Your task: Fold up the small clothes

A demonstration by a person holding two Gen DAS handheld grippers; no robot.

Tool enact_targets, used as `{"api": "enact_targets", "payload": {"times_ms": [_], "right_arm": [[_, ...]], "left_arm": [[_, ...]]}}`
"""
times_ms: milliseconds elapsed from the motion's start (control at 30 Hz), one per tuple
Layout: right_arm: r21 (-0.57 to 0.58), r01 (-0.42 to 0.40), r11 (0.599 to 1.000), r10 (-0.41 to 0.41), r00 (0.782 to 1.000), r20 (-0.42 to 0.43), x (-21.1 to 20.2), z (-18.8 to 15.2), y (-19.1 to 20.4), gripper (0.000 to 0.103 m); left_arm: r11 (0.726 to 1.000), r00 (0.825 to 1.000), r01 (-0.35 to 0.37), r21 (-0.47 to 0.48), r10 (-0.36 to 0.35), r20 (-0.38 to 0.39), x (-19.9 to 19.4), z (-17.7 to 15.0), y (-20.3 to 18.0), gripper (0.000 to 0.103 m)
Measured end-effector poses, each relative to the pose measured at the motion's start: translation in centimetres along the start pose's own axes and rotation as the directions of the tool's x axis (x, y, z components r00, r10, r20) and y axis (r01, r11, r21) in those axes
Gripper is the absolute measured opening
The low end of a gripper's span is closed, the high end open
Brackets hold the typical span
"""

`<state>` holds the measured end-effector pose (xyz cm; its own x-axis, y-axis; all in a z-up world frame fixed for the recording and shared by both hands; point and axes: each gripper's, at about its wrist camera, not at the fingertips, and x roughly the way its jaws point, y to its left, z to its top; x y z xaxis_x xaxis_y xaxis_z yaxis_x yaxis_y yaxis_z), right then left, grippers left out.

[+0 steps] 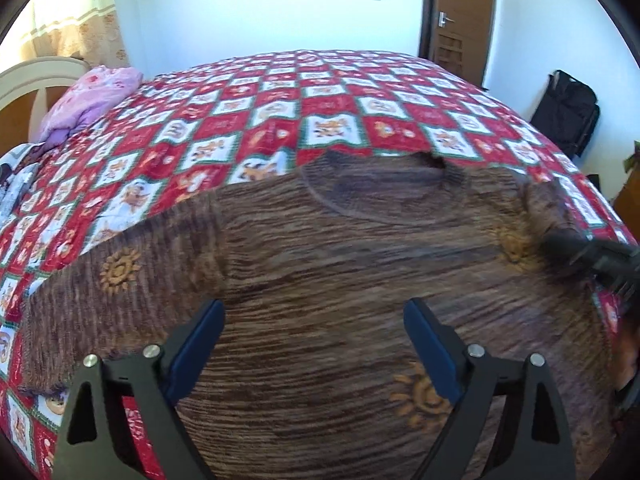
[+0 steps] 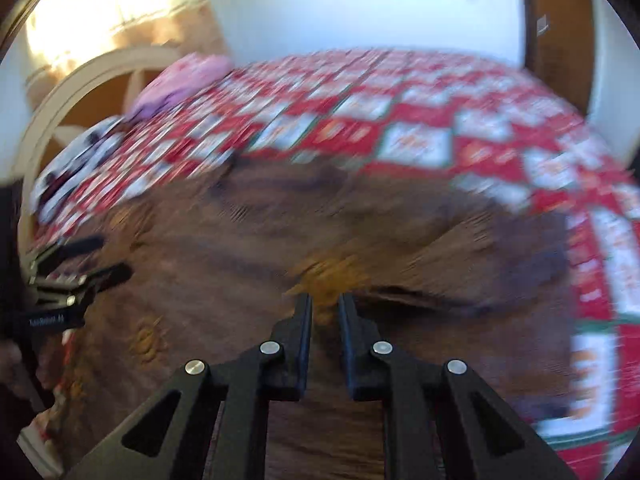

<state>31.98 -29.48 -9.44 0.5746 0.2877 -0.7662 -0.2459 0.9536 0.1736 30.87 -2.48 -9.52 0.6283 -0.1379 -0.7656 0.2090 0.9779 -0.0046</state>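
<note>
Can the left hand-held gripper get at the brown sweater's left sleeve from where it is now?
Probably yes. The left hand-held gripper is open over the brown sweater, and the left sleeve lies flat on the quilt with nothing covering it.

A bed fills the scene, covered by a quilt (image 1: pixel 248 120) of red and white checks with small cartoon pictures. A pink bundle (image 1: pixel 92 96) lies at its far left, beside a cream headboard (image 1: pixel 24 80). Behind is a white wall (image 1: pixel 260 4), curtains (image 1: pixel 76 20) far left, a brown door (image 1: pixel 460 20) far right and a black bag (image 1: pixel 568 112) near it.
</note>
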Motion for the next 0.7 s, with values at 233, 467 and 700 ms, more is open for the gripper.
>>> {"api": "enact_targets", "payload": {"times_ms": [233, 467, 700], "right_arm": [[0.002, -0.094, 0.996, 0.094, 0.995, -0.035, -2.1, -2.5, -1.8, 0.037], [0.121, -0.054, 0.991, 0.039, 0.992, 0.121, -7.3, -4.8, -7.8, 0.050], [0.250, 0.024, 0.968, -0.079, 0.974, 0.214, -9.1, -6.1, -11.5, 0.050]], "left_arm": [[0.989, 0.993, 0.119, 0.084, -0.118, -0.023, -0.1, -0.1, -4.2, 0.081], [0.954, 0.986, 0.168, 0.249, -0.168, -0.020, 0.0, 0.9, -11.4, 0.078], [0.932, 0.971, 0.238, 0.274, -0.229, -0.066, 2.5, 2.2, -17.0, 0.063]]}}
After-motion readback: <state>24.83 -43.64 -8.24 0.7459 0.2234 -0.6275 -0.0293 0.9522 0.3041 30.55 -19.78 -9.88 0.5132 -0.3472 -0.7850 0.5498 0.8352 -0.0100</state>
